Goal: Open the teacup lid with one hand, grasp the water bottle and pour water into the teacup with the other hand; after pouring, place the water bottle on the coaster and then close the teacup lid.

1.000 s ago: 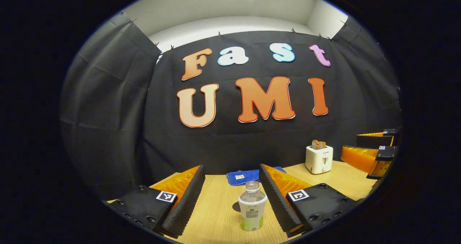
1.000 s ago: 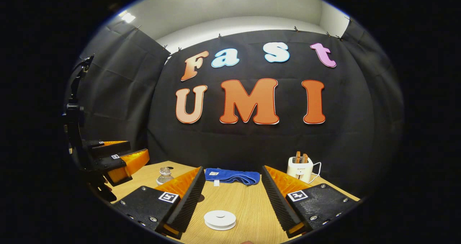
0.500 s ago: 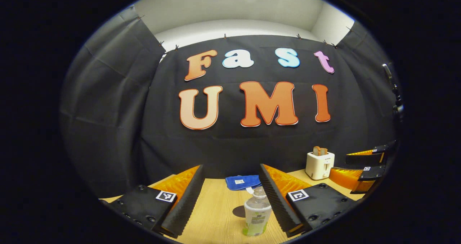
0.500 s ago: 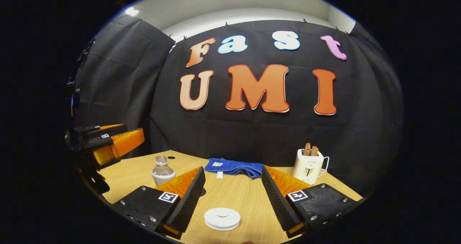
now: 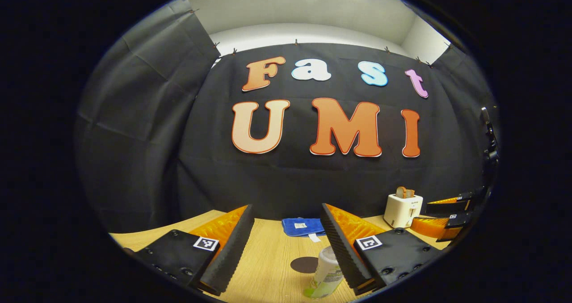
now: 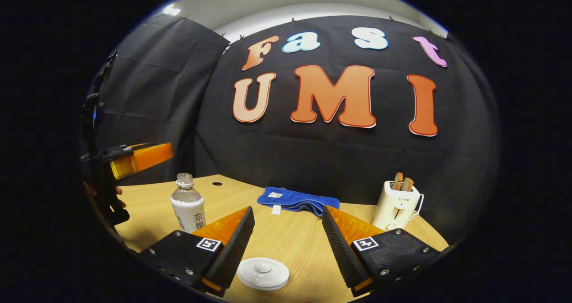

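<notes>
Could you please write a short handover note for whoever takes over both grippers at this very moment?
Left gripper: open, holding nothing; water bottle stands between its fingers, near the right one.
Right gripper: open, holding nothing, with the white teacup lid between its fingers, low in view.
Dark round coaster lies bare on the table, beside the bottle.
Done: nothing grasped yet, lid still on.
Left: lift lid, grasp bottle, pour, set bottle on coaster, close lid.

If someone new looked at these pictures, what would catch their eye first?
Probably the open right claw poised around the white teacup lid low on the wooden table. Next, the water bottle standing to its left, and the white toaster with toast at the back right.
</notes>
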A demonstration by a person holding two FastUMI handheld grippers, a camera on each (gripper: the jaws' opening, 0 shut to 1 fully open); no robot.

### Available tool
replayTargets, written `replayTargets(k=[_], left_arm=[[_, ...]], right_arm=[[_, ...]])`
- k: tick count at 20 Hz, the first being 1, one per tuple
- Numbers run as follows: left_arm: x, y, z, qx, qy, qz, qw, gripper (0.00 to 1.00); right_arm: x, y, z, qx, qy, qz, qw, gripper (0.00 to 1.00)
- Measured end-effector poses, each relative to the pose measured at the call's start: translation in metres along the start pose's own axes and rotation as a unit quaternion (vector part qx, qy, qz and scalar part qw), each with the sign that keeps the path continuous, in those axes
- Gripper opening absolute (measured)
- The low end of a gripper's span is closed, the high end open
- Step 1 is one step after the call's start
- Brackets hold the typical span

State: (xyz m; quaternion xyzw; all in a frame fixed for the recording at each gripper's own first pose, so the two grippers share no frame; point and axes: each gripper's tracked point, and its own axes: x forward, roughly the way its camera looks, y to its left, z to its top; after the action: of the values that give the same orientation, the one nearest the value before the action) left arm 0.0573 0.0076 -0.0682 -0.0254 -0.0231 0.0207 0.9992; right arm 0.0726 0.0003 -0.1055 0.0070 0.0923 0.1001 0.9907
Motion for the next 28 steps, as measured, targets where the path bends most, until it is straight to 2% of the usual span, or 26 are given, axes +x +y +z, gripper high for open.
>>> replayTargets(k=[4,6,8,10,12,14,16,18,22,23,28], left_arm=[[0.0,-0.001,0.002,0.014,0.012,0.014,1.0,0.92],[0.003,-0.007,0.0,0.027,0.034,0.02,0.999,0.94],[-0.001,-0.014,-0.003,0.023,0.036,0.014,0.999,0.92],[-0.007,-0.017,-0.006,0.012,0.021,0.002,1.0,0.92],[-0.015,-0.026,-0.014,-0.004,0.028,-0.026,0.999,0.92],[-0.022,-0.033,-0.017,0.014,0.03,-0.052,0.998,0.92],[-0.023,-0.032,-0.018,0.035,0.026,-0.061,0.997,0.92],[-0.025,-0.037,-0.031,0.019,0.047,-0.079,0.996,0.92],[-0.025,-0.036,-0.048,0.007,0.078,-0.084,0.993,0.92],[-0.026,-0.037,-0.05,0.008,0.083,-0.085,0.993,0.91],[-0.032,-0.041,-0.059,0.013,0.095,-0.083,0.992,0.92]], right_arm=[[0.014,0.007,0.009,0.04,-0.016,0.056,0.998,0.92],[0.019,0.006,-0.005,0.061,0.016,0.068,0.996,0.91],[0.014,0.006,-0.023,0.075,0.049,0.075,0.993,0.92],[0.009,0.003,-0.037,0.068,0.06,0.058,0.994,0.9],[0.002,-0.003,-0.043,0.055,0.06,0.021,0.996,0.9],[-0.009,0.014,-0.045,0.058,0.06,0.014,0.996,0.89],[-0.017,0.025,-0.051,0.038,0.071,0.001,0.997,0.89],[-0.02,0.024,-0.055,0.016,0.08,-0.023,0.996,0.84],[-0.022,0.027,-0.075,0.004,0.108,-0.041,0.993,0.84],[-0.022,0.026,-0.079,0.001,0.113,-0.044,0.993,0.78],[-0.016,0.03,-0.105,-0.008,0.147,-0.037,0.988,0.64]])
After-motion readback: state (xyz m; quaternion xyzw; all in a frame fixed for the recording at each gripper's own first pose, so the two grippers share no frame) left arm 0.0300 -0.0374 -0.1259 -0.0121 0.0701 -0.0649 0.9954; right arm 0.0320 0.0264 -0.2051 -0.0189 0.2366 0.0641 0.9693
